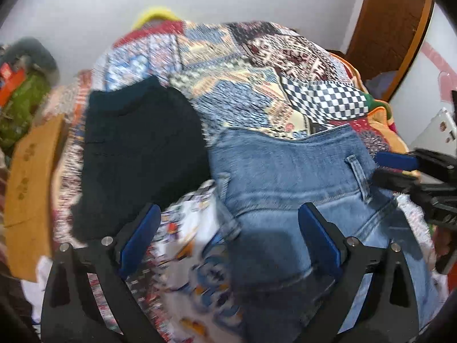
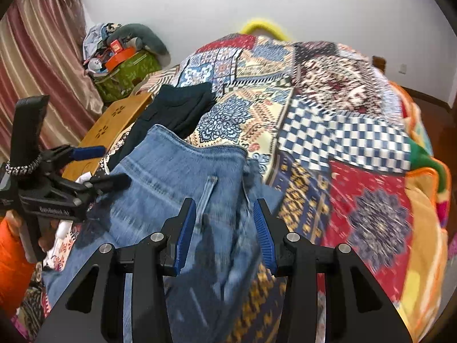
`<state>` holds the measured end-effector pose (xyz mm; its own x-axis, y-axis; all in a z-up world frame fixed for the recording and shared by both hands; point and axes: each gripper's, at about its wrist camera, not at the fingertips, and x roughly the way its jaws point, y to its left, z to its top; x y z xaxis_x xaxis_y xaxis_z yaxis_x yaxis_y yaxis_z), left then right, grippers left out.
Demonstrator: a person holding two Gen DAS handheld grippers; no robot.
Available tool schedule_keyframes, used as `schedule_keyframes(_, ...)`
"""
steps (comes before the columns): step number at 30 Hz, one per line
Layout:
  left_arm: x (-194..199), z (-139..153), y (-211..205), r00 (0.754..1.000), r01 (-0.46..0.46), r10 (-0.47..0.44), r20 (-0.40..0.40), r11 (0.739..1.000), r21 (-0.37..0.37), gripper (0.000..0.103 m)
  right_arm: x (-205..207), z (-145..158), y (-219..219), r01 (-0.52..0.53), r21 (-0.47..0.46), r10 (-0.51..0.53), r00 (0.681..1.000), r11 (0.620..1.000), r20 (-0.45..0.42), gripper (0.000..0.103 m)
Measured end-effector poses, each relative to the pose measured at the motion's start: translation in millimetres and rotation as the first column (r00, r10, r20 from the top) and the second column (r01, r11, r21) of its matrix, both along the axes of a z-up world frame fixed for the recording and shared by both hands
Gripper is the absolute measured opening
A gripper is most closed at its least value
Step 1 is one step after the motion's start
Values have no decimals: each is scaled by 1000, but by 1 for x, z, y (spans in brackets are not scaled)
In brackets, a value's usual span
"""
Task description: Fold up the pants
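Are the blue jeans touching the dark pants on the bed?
Cannot tell. In the right wrist view, the jeans overlap the dark pants, but blur hides whether cloth actually rests on cloth.

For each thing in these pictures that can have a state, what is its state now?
blue jeans: lying on the bed, partly folded, not gripped.
dark pants: lying in a folded pile beside the jeans.
patchwork bedspread: spread over the bed.
left hand-held gripper: open, above the jeans.
right hand-held gripper: open, above the jeans.

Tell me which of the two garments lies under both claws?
The blue jeans; the dark folded garment lies farther away, beyond them.
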<state>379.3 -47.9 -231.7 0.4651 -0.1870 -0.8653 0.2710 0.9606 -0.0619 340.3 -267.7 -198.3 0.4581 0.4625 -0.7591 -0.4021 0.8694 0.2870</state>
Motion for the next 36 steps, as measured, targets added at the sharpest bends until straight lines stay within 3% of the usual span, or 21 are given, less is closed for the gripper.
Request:
schedule_keyframes(1,3,-4,-1,1000,8,-9,-15,999,-32,88,4,-4,2,-5,0,5,1000,1000,-5,38)
schedule_keyframes(2,4,-6,-2,999,18,-20,-26,998,-62,72,10,-11,6,-8,-5,8,1000,1000,-13,36)
schedule_keyframes(3,6,-7,-5,999,29,-33,-35,996,-86,64,13,-15,8,-10,-5,10,1000,1000,-13,33)
schedule_keyframes(5,7,-4,-12,1000,22,-23,-16,998,-59,58,15,-20,10,-22,2,22,1000,1000,10,18)
schedule_keyframes(10,11,9,-21,998,42,-42,50,999,-4,42,6,-2,8,-31,-30,34,991,999,128,11)
schedule_keyframes(12,21,5,-22,998,29,-30,57,999,17,30,3,7,5,-19,-46,27,983,999,182,11)
schedule_keyframes(14,34,-9,-21,1000,7,-8,18,999,32,31,11,-2,5,-19,-81,31,988,997,148,11)
schedule_keyframes(18,36,-27,-27,999,-11,7,38,994,107,31,22,-36,9,-32,-140,44,995,990,84,11)
schedule_keyframes(22,28,-14,-29,998,-1,-7,55,989,150,31,23,-25,3,-18,-128,24,999,992,48,13)
schedule_keyframes(25,15,9,-22,998,-5,-2,62,993,122,35,18,-10,0,2,-138,2,1000,990,29,18)
schedule_keyframes(27,5,21,-18,998,-6,0,69,995,96,56,8,2,-2,1,-128,2,1000,992,22,22)
schedule_keyframes(29,-11,33,-14,996,-7,2,85,998,64,68,-8,13,-4,-12,-102,14,1000,995,19,42)
schedule_keyframes(32,-39,35,-10,997,12,-17,77,998,66,71,-34,20,1,-35,-102,39,999,994,36,58)
schedule_keyframes(36,-77,19,-4,999,29,-33,31,994,102,78,-71,12,11,-97,-129,99,995,987,12,60)
